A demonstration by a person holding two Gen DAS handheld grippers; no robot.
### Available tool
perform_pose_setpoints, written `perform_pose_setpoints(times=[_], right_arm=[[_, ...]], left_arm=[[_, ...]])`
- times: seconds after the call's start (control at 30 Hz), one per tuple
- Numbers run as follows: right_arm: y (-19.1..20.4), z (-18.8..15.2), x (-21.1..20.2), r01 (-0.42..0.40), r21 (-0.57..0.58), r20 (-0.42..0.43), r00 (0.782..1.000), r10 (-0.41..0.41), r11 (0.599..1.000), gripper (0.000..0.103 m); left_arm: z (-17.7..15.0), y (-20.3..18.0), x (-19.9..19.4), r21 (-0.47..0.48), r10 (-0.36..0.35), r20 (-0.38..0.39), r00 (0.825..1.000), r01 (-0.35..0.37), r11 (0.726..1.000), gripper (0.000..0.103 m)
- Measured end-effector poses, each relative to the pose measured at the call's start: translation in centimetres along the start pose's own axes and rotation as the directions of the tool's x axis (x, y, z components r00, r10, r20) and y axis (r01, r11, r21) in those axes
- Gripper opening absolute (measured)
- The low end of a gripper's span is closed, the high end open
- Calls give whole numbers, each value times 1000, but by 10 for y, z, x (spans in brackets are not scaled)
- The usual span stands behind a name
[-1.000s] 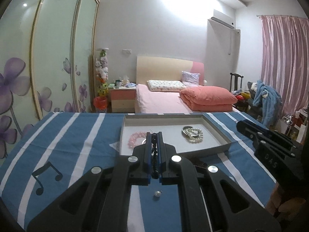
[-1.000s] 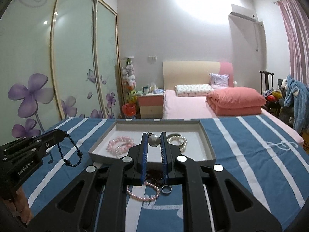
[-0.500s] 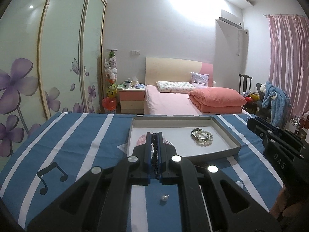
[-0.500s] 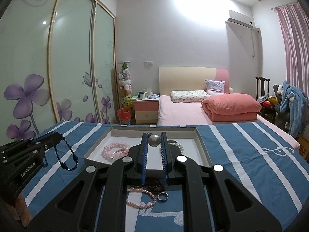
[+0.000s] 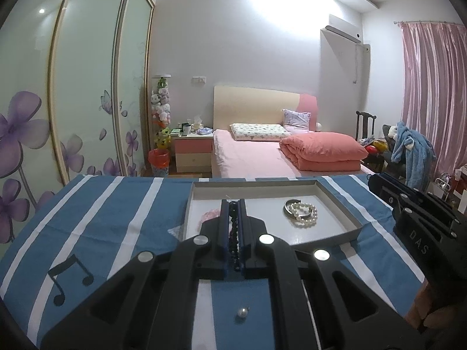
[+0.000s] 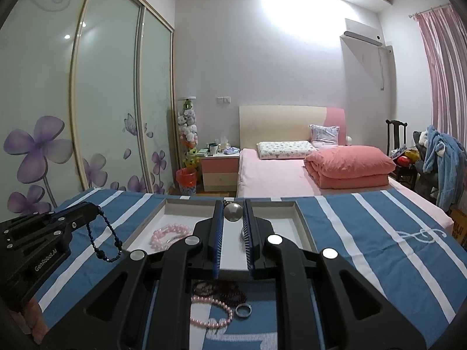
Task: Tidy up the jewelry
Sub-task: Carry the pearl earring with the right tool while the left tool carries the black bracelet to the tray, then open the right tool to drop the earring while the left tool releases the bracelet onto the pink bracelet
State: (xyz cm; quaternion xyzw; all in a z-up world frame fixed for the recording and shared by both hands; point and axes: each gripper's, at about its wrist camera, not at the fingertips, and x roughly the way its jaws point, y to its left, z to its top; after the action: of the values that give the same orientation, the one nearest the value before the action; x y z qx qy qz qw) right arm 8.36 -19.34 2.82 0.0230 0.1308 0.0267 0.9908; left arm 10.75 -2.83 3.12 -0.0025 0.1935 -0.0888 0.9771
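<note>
Both tools loaded, tray straight ahead

Your left tool (image 5: 233, 227) is clenched on the dark bead bracelet (image 6: 106, 242), your right tool (image 6: 232, 218) on a silver ball pendant (image 6: 232, 212); the tray (image 5: 335, 201) lies just beyond both tips, and sits closer than a second ago.

The tray (image 5: 335, 201) floor lies clear mid-way, apparently, between pink bracelet (image 6: 167, 232) and pearl bracelet (image 5: 305, 214).

The left gripper (image 5: 233, 218) hides part of the pink bracelet (image 5: 210, 214).
</note>
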Motion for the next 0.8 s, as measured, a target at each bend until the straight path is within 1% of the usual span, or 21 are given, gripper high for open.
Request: perform_pose_setpoints(times=[0.17, 0.27, 0.5, 0.63, 0.8], right_arm=[[-7, 10, 21, -10, 25, -7, 1000, 10, 1000, 14], [-13, 14, 41, -13, 48, -29, 999, 15, 999, 14], [-29, 9, 89, -30, 111, -134, 990, 45, 993, 14], [-32, -1, 113, -34, 123, -199, 978, 59, 992, 14], [-35, -10, 134, -33, 136, -261, 963, 68, 990, 14]], left_arm=[[13, 1, 24, -7, -24, -14, 1000, 24, 1000, 6], [19, 2, 42, -20, -38, -29, 999, 38, 999, 6], [26, 4, 86, -31, -51, -70, 996, 49, 998, 6], [23, 5, 112, -42, -68, -108, 992, 64, 997, 6], [18, 3, 138, -39, -83, -149, 985, 78, 996, 6]])
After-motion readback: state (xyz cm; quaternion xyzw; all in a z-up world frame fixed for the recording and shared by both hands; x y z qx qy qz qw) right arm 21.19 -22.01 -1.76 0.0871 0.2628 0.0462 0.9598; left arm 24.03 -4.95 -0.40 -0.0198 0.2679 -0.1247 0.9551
